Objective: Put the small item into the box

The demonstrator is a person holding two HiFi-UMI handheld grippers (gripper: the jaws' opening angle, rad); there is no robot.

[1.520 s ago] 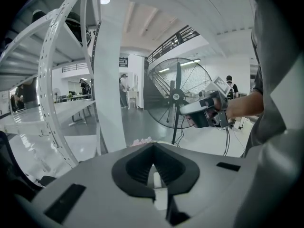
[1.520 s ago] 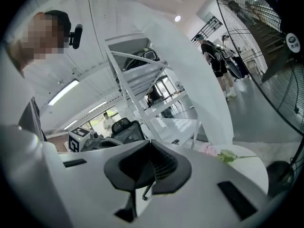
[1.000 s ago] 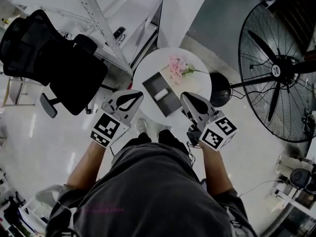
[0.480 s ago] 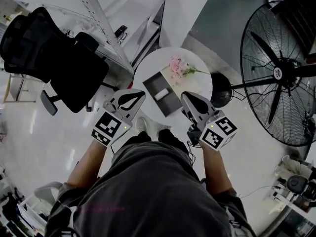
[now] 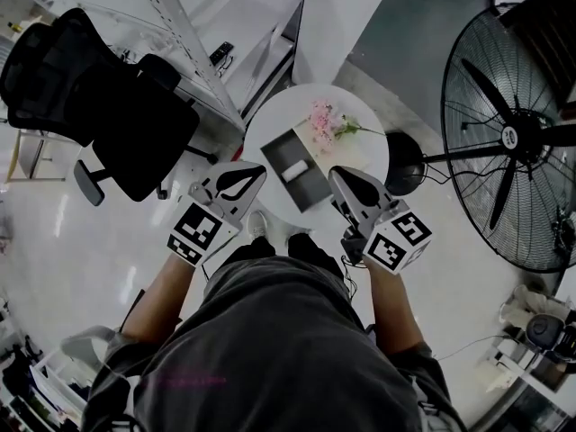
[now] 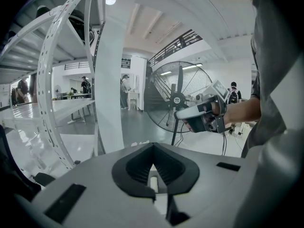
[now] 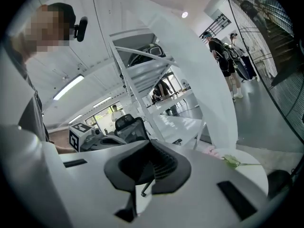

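Both grippers hover at near edge of round counter, nothing carried. Left gripper: fingers pressed together, empty. Right gripper: fingers likewise closed on nothing. Small white item lies within outline of grey box, beside pink flowers. I judge task either done or not begun: I cannot tell whether item sits inside box or on closed lid. Gripper views mostly blocked by own bodies; box barely visible there.
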